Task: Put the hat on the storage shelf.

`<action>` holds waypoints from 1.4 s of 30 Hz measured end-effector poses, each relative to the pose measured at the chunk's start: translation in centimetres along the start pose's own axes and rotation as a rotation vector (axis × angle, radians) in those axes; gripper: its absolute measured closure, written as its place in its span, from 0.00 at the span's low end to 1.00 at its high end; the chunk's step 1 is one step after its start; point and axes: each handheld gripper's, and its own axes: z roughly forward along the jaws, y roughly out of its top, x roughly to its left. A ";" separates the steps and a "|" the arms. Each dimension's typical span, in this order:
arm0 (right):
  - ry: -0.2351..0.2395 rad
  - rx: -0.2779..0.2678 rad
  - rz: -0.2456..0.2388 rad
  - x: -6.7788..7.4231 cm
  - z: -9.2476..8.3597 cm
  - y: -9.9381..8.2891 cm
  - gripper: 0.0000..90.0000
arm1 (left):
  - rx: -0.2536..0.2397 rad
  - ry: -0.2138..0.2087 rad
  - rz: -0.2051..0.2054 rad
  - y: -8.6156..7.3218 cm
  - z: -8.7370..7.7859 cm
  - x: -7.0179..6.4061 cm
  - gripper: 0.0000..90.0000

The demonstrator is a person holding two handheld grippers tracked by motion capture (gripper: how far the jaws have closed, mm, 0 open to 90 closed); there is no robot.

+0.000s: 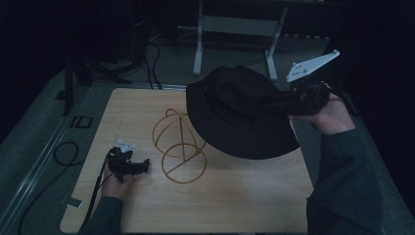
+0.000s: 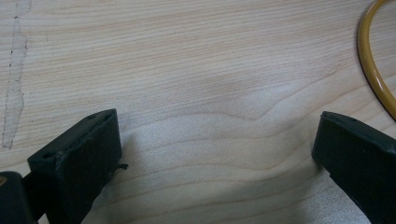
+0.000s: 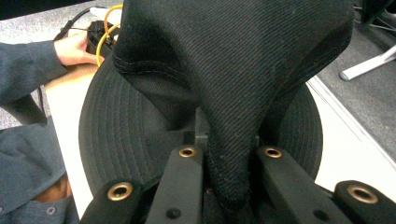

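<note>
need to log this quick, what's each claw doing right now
left claw: open, empty, low over the wooden table beside the yellow wire hat stand
right claw: shut on the black bucket hat, held up off the table

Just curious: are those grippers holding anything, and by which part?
The right gripper pinches the black hat by a fold of its fabric. The left gripper is open, holding nothing.

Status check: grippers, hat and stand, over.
Right gripper shut on black hat, held above table. Left gripper open, resting on table beside wire stand. Hat brim overlaps stand's right side; not yet seated.
</note>
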 end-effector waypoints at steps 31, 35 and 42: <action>0.083 -0.009 -0.066 1.6 3.5 2.9 0.94 | 0.002 -0.002 0.002 0.0 0.0 0.0 0.02; 0.089 -0.013 -0.071 1.8 4.2 3.2 0.94 | 0.002 -0.002 0.002 0.0 0.0 0.0 0.02; 0.105 -0.022 -0.073 2.0 5.2 3.8 0.93 | 0.002 -0.003 0.001 0.0 0.0 0.0 0.02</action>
